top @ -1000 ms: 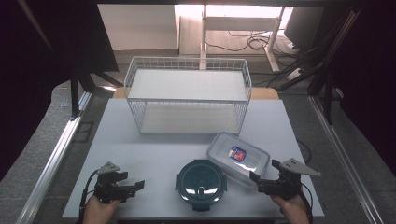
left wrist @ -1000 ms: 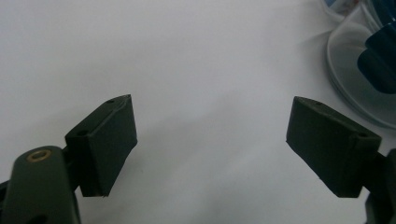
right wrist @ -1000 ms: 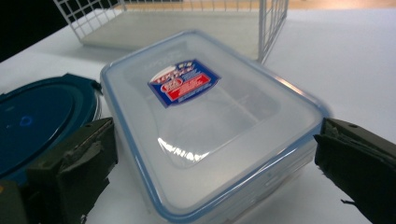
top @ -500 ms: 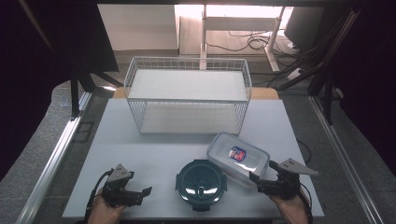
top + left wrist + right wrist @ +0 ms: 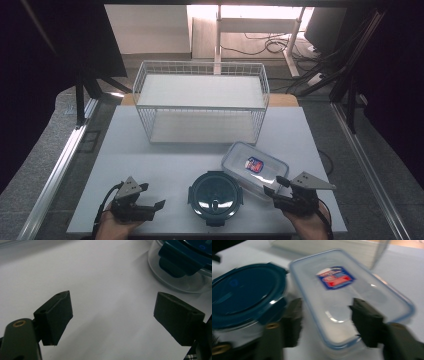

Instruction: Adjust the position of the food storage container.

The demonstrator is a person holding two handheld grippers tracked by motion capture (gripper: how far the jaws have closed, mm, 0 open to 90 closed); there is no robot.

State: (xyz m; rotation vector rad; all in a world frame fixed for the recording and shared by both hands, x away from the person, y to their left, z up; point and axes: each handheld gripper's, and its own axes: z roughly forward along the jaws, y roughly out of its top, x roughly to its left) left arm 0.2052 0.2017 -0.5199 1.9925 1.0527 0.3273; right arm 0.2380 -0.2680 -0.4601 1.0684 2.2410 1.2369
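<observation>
My left hand-held gripper (image 5: 145, 205) waits wide open, empty, on the table (image 5: 150, 160) at seven o'clock. My right hand-held gripper (image 5: 272, 192) has just been closing around the clear rectangular container (image 5: 255, 167) at five o'clock; I judge next: firm grip, lift toward the basket (image 5: 200, 95).

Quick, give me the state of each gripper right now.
Left gripper: open, nothing between its jaws.
Right gripper: jaws have just been closing around the clear rectangular container's near end; whether they grip it cannot be told.
</observation>
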